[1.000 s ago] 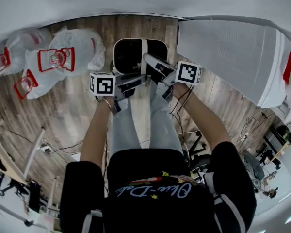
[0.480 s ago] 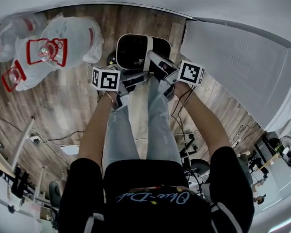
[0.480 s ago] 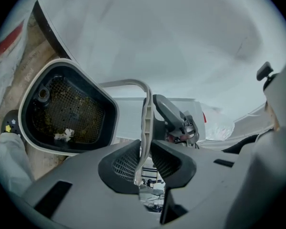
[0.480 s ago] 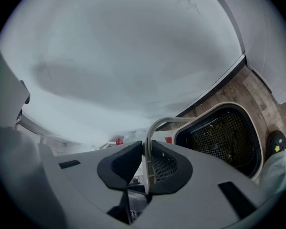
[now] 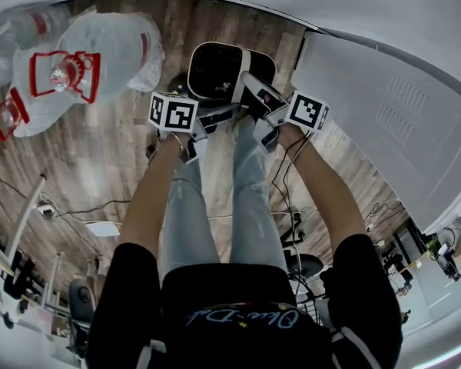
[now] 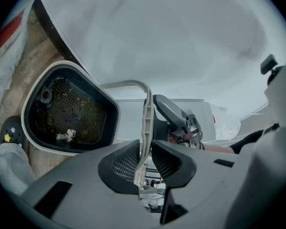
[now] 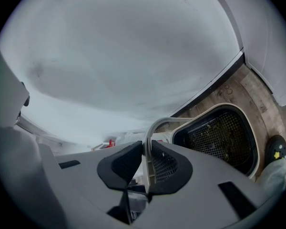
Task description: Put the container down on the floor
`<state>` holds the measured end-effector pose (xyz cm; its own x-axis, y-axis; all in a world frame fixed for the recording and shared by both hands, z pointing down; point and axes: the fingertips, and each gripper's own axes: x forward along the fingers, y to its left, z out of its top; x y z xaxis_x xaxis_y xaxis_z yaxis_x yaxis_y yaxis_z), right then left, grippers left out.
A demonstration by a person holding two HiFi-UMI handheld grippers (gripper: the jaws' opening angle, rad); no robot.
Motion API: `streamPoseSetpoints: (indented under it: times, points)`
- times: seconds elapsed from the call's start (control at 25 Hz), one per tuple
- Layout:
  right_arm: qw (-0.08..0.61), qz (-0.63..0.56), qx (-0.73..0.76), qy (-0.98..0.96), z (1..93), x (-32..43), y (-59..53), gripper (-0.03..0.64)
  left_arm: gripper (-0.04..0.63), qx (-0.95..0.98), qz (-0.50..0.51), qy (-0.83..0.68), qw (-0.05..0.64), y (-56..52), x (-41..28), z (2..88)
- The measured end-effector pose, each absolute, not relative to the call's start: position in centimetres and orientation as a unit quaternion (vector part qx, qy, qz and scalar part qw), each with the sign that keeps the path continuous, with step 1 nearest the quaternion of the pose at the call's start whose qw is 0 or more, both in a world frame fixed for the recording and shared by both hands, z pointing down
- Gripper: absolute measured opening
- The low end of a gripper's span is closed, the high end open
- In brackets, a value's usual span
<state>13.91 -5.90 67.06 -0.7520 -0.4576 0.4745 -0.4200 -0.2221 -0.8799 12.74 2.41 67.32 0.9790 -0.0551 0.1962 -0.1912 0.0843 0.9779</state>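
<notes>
The container [image 5: 219,69], a white bin with a black mesh basket inside, hangs low over the wooden floor in front of the person's feet. Its pale bail handle [image 5: 243,75] arches over it. My left gripper [image 5: 213,118] is shut on that handle [image 6: 145,109] from the left, and my right gripper [image 5: 255,100] is shut on it from the right. In the left gripper view the container [image 6: 69,111] lies past my jaws, with crumbs in its basket. The right gripper view shows the handle [image 7: 155,128] pinched between my jaws and the container [image 7: 219,137] beyond. Whether the bin touches the floor cannot be told.
Clear plastic bags with red print [image 5: 84,60] lie on the floor to the left. A large white cabinet [image 5: 384,114] stands close on the right, and a white wall runs behind the bin. The person's legs and a black shoe [image 6: 9,132] are beside the bin. Cables [image 5: 84,210] trail behind.
Both grippers stay shut on the handle. Grippers and container have drifted slightly up and right in the head view, and the bags and cabinet have shifted as the head camera turned.
</notes>
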Motion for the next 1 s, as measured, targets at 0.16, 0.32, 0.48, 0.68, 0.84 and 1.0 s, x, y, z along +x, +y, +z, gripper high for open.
streamPoseSetpoints:
  times: [0.16, 0.32, 0.48, 0.68, 0.84, 1.0]
  points:
    - [-0.002, -0.698, -0.360, 0.619, 68.9, 14.2, -5.8, 0.051, 0.072, 0.673, 0.043, -0.099, 0.732, 2.3, 12.8, 69.1]
    - [-0.006, -0.694, -0.355, 0.626, 70.4, 13.8, -6.4, 0.051, 0.074, 0.669, 0.036, -0.108, 0.734, 1.8, 12.6, 70.8]
    - [-0.017, -0.697, -0.356, 0.622, 71.9, 13.7, -6.5, 0.051, 0.077, 0.661, 0.035, -0.116, 0.741, 1.7, 12.6, 72.2]
    - [-0.045, -0.700, -0.380, 0.603, 74.0, 14.2, -6.0, 0.051, 0.077, 0.659, 0.047, -0.121, 0.741, 1.8, 12.4, 73.8]
    - [-0.041, -0.700, -0.365, 0.612, 74.7, 13.6, -6.2, 0.051, 0.077, 0.660, 0.052, -0.127, 0.739, 1.9, 12.3, 74.8]
    - [-0.053, -0.699, -0.370, 0.610, 75.8, 13.4, -6.1, 0.051, 0.078, 0.659, 0.051, -0.135, 0.738, 2.0, 12.1, 76.0]
